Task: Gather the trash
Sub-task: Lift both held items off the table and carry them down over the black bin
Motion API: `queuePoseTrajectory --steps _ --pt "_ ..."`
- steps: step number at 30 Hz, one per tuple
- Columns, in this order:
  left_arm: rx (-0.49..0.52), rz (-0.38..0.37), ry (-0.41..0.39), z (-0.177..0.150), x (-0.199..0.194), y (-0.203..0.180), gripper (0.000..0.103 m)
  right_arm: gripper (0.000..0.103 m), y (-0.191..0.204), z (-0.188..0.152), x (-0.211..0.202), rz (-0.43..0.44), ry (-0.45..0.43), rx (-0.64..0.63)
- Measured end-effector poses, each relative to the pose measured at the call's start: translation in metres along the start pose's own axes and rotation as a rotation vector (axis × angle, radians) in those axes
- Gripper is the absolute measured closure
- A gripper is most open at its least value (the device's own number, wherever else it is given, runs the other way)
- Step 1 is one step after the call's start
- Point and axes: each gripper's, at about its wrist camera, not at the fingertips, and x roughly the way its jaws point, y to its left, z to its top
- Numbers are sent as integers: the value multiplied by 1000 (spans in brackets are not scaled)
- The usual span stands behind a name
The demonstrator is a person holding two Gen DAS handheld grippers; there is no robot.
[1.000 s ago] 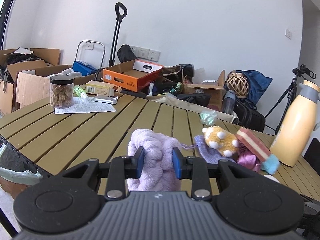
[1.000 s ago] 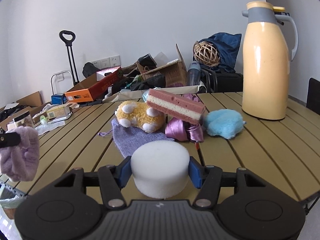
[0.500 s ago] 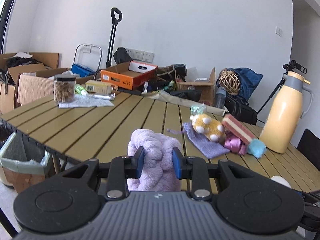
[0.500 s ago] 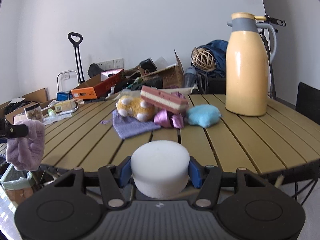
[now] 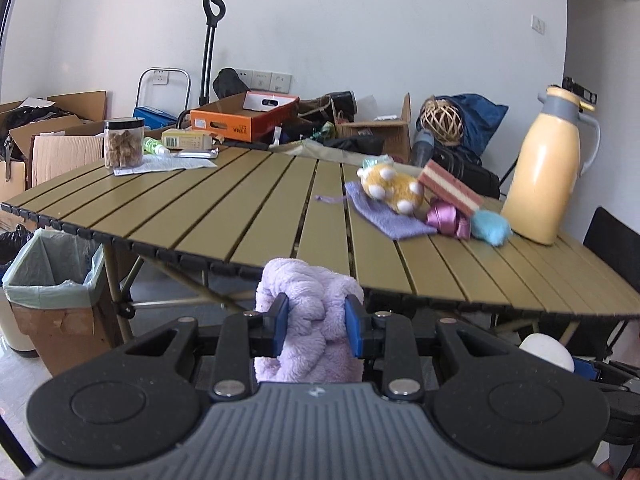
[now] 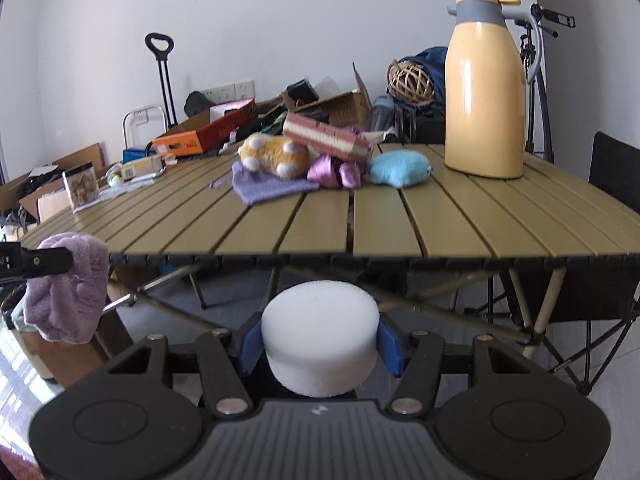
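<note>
Your left gripper (image 5: 313,330) is clamped on the fluffy purple cloth (image 5: 310,320), held off the near edge of the slatted table (image 5: 224,216); your right gripper (image 6: 320,344) squeezes the white foam puck (image 6: 320,344) below that same edge; the lined trash bin (image 5: 52,280) stands on the floor, to the left beside the table, well apart from both.

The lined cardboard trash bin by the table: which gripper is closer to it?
Left. The left gripper, clamping a fluffy purple cloth, hangs nearer the bin; the right gripper, holding a round white sponge, is farther off.
</note>
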Motion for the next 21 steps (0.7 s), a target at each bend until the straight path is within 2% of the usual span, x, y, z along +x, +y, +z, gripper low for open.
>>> queuePoseTrajectory --steps 11,21 --pt "62 -4 88 -33 2 -6 73 46 -1 -40 3 1 137 -22" --pt "119 -10 218 -69 19 -5 73 46 -10 -67 21 -31 257 -25"
